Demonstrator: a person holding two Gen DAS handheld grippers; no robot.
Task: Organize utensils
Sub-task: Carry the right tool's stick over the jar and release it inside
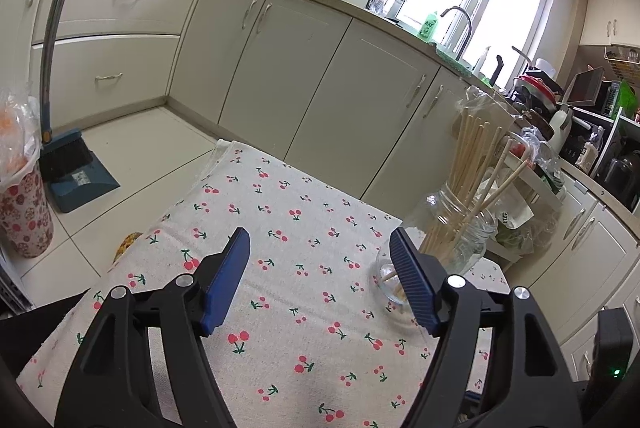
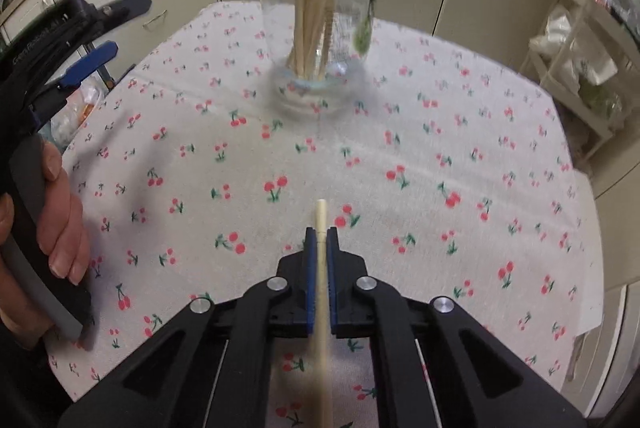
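Observation:
A clear glass jar (image 1: 460,228) holding several pale wooden chopsticks (image 1: 468,163) stands on the cherry-print tablecloth (image 1: 304,268). My left gripper (image 1: 320,244) hovers over the cloth, open and empty, its right pad next to the jar's base. In the right wrist view the same jar (image 2: 320,27) stands at the far middle of the table. My right gripper (image 2: 321,240) is shut on a single pale chopstick (image 2: 321,220), which runs lengthwise between the blue pads and pokes out a little past the tips. The left gripper (image 2: 90,63) and the hand (image 2: 60,220) holding it show at the left edge.
Cream kitchen cabinets (image 1: 320,67) run behind the table. A blue dustpan and broom (image 1: 72,167) and a floral bin (image 1: 24,211) stand on the floor at left. A white rack with bags (image 2: 580,47) stands right of the table.

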